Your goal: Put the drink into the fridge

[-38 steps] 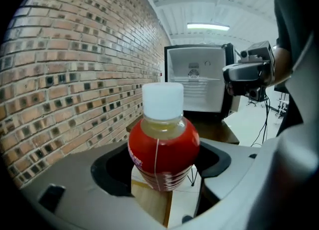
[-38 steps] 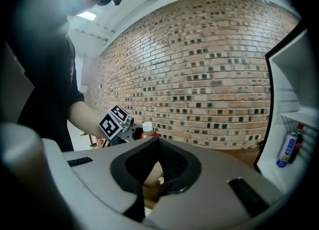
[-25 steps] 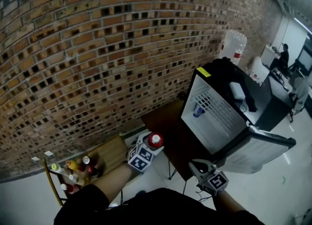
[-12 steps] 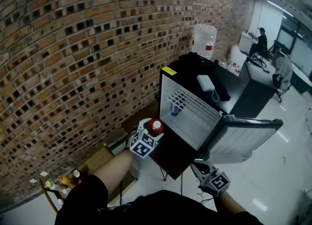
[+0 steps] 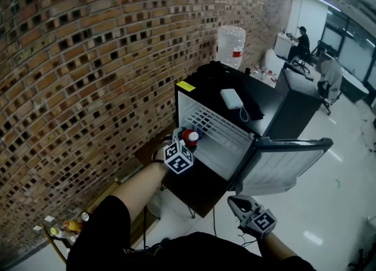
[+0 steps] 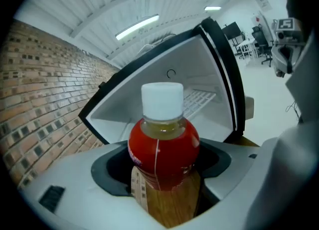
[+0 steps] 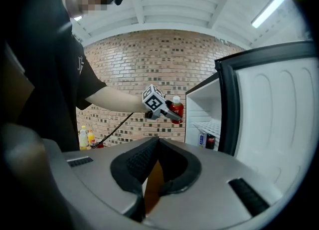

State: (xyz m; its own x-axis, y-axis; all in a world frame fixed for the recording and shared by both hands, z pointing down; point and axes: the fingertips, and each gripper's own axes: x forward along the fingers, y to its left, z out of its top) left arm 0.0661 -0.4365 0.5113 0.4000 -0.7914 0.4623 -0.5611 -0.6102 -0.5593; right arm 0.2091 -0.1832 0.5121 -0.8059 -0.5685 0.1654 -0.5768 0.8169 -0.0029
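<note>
Bottle (image 5: 189, 136) in left gripper (image 5: 187, 143), just before the open fridge (image 5: 218, 156).

No legible text — label (image 6: 172, 156) on bottle (image 6: 162, 103), sticker (image 5: 185, 86) on fridge (image 5: 218, 149), both blurred

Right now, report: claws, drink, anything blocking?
Left claw shut on bottle, just outside fridge opening. Right claw shut, empty. Door open; cans already inside.

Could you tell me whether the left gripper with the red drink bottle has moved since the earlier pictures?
Yes. The left gripper, shut on the red-labelled, white-capped bottle, has closed in on the open black fridge, now at its mouth.
</note>
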